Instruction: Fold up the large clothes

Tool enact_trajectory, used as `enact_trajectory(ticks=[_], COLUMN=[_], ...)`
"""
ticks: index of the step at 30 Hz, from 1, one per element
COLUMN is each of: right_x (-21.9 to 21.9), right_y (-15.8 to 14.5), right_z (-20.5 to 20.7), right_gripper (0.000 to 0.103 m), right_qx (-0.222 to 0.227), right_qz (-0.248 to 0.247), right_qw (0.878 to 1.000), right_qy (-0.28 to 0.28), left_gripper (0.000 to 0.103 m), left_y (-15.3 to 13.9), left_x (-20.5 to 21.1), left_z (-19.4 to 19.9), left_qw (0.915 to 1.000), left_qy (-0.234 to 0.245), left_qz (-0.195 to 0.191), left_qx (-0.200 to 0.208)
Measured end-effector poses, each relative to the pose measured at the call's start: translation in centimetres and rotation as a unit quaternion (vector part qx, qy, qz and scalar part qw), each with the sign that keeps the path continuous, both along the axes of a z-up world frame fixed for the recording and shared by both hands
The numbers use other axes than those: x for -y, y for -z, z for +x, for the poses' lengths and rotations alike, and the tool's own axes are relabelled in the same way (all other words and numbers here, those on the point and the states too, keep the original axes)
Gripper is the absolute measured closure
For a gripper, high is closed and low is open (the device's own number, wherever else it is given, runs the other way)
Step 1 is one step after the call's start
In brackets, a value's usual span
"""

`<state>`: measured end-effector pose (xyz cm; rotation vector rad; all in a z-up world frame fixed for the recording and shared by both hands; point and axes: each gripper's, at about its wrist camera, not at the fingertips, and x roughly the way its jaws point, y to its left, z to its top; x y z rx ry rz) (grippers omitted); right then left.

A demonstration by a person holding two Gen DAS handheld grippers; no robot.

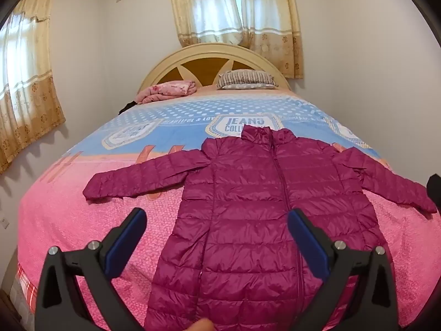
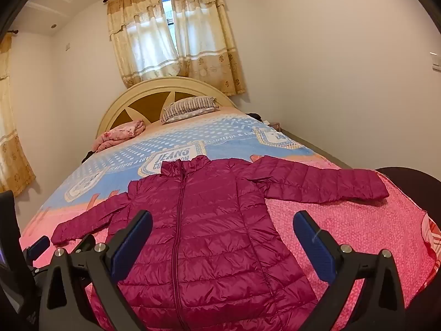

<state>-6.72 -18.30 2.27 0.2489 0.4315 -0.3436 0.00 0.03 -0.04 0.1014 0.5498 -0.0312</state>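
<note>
A magenta quilted puffer jacket (image 1: 248,207) lies flat and zipped on the bed, collar toward the headboard, both sleeves spread out to the sides. It also shows in the right wrist view (image 2: 209,220). My left gripper (image 1: 217,218) is open and empty, held above the jacket's lower body. My right gripper (image 2: 223,220) is open and empty, above the jacket's lower right part. The left gripper's fingers (image 2: 38,245) show at the left edge of the right wrist view.
The bed (image 1: 69,212) has a pink and blue printed cover. A striped pillow (image 1: 245,80) and a folded pink blanket (image 1: 168,91) lie by the cream headboard (image 1: 212,52). Walls and curtained windows stand around. A dark round object (image 2: 413,184) sits at the bed's right edge.
</note>
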Motion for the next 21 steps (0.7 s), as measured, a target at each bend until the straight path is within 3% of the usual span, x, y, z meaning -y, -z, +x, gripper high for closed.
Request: enact_trajectory(ticks=[4,8,21], right_x=[-0.1,-0.1,0.0], right_y=[0.0,0.0,0.4], right_z=[0.1,0.0,0.0], right_gripper=[0.001,0.001,0.001], right_qx=[-0.001,0.000,-0.007], right_qz=[0.001,0.002,0.001], right_qw=[1.000,1.000,1.000], right_qy=[-0.001,-0.001,0.002], left_gripper=[0.000,0.000,0.000], left_y=[0.3,0.1,0.8], left_x=[0.1,-0.5,-0.1], left_z=[0.1,0.4,0.0], left_qw=[0.9998,0.9990,0.9989], left_qy=[-0.013,0.005,0.020], left_qz=[-0.010,-0.034,-0.034], left_qx=[-0.008,-0.029,-0.025])
